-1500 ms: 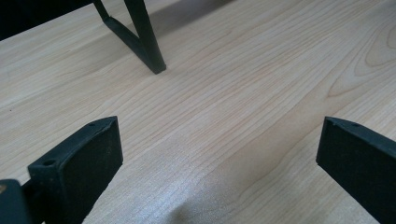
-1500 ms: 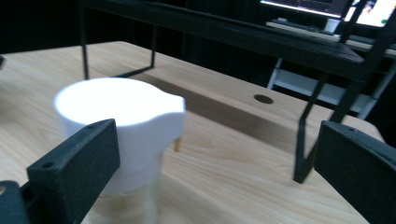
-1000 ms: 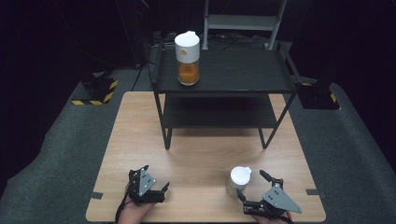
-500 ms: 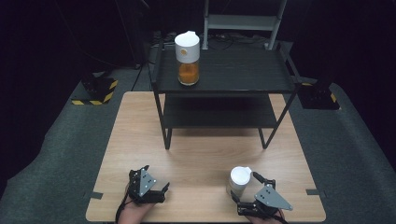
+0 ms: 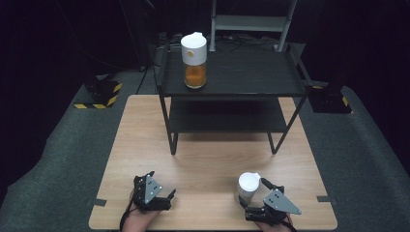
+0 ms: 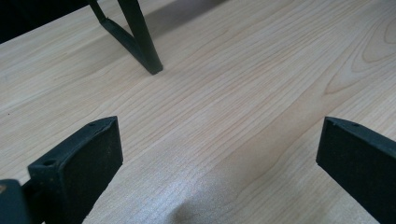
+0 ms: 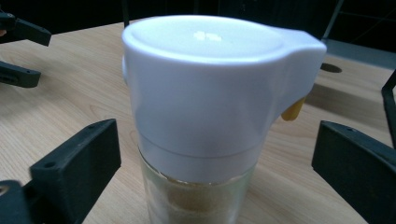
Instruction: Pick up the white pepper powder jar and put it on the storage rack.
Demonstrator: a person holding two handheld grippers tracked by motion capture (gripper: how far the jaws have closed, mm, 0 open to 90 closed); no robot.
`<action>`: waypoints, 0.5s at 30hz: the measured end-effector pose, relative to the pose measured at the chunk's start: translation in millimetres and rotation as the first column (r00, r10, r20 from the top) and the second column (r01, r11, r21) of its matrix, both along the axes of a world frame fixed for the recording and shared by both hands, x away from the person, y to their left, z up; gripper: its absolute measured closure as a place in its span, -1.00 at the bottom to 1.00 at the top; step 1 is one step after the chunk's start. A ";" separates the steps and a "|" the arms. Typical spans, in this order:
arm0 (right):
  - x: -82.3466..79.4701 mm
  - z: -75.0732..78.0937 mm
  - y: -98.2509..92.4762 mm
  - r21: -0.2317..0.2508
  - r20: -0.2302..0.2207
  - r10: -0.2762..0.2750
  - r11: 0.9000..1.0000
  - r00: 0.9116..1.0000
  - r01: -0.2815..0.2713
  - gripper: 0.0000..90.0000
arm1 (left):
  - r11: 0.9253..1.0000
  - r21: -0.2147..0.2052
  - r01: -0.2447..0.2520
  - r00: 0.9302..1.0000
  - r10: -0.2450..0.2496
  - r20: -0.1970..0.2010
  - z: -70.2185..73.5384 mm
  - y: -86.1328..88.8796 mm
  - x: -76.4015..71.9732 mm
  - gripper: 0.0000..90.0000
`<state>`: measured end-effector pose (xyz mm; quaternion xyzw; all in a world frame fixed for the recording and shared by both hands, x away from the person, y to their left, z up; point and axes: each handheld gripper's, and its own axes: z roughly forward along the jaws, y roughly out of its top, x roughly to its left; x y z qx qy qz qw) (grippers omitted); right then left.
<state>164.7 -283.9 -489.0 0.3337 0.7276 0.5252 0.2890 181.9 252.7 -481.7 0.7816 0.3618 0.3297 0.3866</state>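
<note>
White-lidded jar bears no readable label or writing

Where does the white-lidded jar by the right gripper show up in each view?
High view: the white-lidded jar stands near the table's front edge, right of centre, just left of the right gripper.
Left gripper view: bare tabletop, no jar.
Right gripper view: the jar sits dead centre between the open jaws, not gripped.
Shared landmark: the black shelf rack.
</note>
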 end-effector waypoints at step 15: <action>8.3 -4.7 -2.8 0.055 -0.034 0.030 0.998 0.999 -0.028 -0.53 | 1.000 0.000 0.001 1.000 -0.001 0.001 -0.1 0.1 -0.1 -0.98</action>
